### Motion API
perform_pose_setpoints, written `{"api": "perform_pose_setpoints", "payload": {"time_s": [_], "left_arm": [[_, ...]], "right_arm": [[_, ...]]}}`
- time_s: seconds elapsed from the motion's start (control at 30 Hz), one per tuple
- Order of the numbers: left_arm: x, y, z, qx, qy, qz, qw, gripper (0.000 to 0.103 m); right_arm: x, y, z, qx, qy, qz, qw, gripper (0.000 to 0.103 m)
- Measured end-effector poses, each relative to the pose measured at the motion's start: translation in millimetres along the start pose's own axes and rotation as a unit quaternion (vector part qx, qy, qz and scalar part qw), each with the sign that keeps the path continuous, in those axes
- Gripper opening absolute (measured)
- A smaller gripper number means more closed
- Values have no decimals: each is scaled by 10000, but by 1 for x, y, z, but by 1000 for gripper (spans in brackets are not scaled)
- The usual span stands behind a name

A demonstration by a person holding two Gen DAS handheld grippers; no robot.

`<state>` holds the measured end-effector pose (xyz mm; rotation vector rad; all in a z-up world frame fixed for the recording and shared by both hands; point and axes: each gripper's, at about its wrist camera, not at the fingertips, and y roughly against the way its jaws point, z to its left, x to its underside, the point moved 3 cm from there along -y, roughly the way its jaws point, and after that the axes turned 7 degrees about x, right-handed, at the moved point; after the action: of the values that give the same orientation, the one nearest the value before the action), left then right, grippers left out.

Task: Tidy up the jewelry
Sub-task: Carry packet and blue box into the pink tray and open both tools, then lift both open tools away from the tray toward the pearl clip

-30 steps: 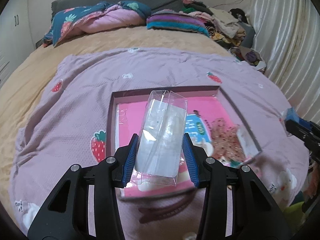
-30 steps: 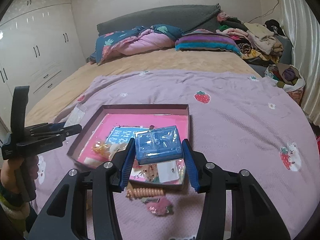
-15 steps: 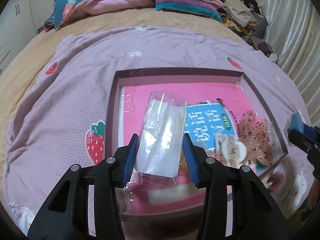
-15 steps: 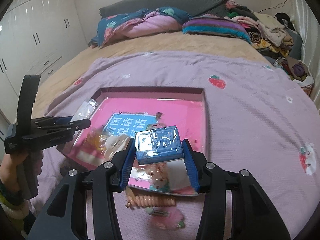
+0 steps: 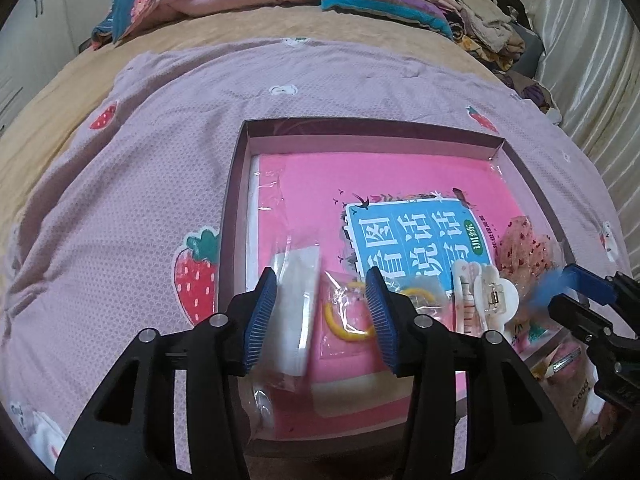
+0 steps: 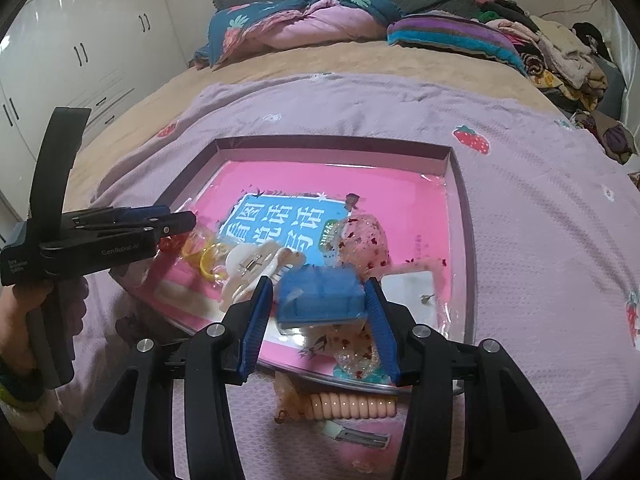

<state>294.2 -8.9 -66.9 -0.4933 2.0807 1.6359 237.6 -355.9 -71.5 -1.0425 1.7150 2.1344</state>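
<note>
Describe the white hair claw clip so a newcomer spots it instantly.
Start at the shallow box on the purple blanket, lined with a pink book. Near its front edge lies the white hair claw clip, between yellow rings and the blue case at the right gripper. Only it is glossy white with a metal spring.

The pink book cover (image 5: 384, 184) lying in the shallow mauve cardboard tray (image 5: 234, 184) bears a blue panel reading "看图说话写话" with a green "训练" badge. The black left gripper (image 6: 176, 220) body carries "GenRobot.ai".
</note>
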Motion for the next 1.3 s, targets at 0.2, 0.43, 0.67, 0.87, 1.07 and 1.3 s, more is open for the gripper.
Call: {"api": "perform_pose_setpoints", "payload": {"time_s": [0.2,0.43,0.67,0.87,1.07,1.3], "left_arm": [[0,9,0,30,36,-52,10000,50],[2,41,-9,210,96,-213,9995,76],[1,76,-12,254,268,-509,9980,93],[5,100,-16,281,261,-699,9968,93],[10,121,-21,290,234,-853,9957,93],[17,143,-22,242,226,-1016,9943,93]], "right_arm": [[0,9,-4,-44,-130,-62,9999,59],[-5,43,-17,140,-387,-440,9982,89],[-12,75,-27,223,-493,-750,9957,93],[-12,99,-27,181,-565,-976,9935,93],[-10,119,-23,154,-534,-1110,9923,93],[-7,138,-19,98,-467,-1238,9912,93]]}}
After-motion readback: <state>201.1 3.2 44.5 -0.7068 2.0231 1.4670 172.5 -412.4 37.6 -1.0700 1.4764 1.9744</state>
